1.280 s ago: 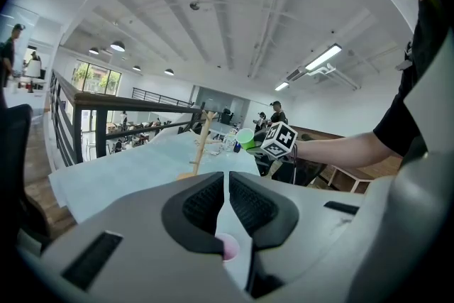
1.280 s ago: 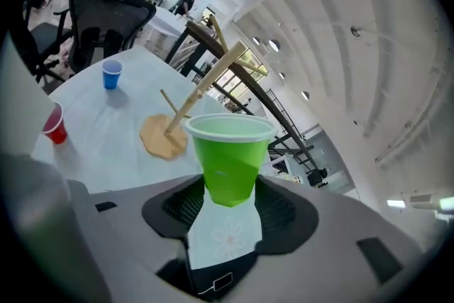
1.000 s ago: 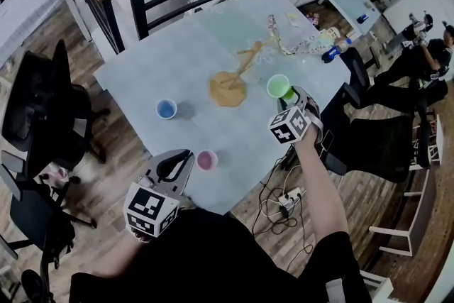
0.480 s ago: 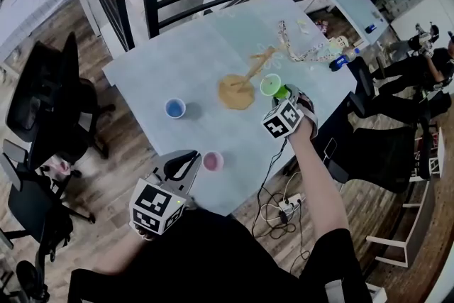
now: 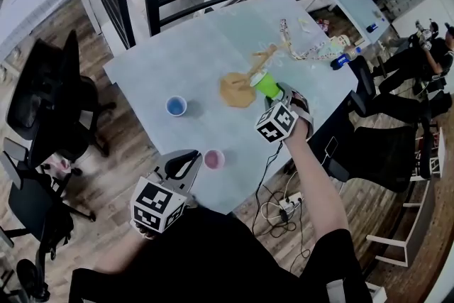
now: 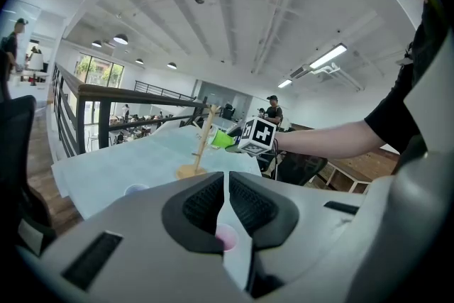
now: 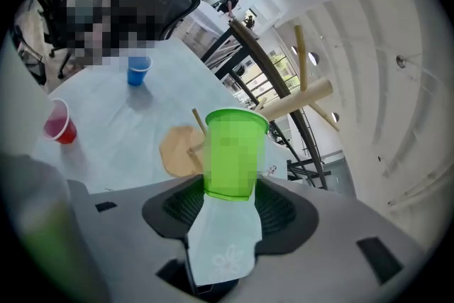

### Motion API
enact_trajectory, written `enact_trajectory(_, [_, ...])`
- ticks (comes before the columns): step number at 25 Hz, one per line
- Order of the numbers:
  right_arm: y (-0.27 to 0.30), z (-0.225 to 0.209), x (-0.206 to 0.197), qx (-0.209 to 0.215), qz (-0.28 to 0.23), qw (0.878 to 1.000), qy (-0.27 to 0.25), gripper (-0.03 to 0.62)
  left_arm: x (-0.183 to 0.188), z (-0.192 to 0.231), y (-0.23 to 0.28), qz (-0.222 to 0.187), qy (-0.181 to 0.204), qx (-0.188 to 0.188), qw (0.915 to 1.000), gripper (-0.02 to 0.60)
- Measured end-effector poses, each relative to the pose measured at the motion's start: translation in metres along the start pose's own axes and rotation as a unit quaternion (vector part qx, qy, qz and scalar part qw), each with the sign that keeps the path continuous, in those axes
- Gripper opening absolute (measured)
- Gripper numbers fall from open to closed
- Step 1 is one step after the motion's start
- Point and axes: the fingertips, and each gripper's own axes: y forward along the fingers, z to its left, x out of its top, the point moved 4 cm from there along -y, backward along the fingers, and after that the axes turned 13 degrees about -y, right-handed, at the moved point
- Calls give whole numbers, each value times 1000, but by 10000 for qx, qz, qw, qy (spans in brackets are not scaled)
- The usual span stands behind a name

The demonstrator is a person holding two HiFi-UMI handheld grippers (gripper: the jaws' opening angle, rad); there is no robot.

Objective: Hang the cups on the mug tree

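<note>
Gripping the green cup [image 5: 266, 84], the right hand-held gripper [image 5: 280, 93] hung beside the mug tree [image 5: 234, 90]. The left hand-held gripper [image 5: 186, 157] was closed; empty.

The left gripper [image 6: 225, 204] has its jaws pressed together, a pink cup [image 6: 227, 238] behind them. The right gripper [image 6: 236, 143] holds a green cup [image 6: 222, 139] by the mug tree [image 6: 203, 147].
</note>
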Motion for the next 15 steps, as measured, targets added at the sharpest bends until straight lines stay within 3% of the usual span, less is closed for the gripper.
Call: enact_trajectory(15, [-5, -10, 16, -200, -197, 9996, -45, 247, -6, 0, -2, 72, -79, 16, 9999, 31])
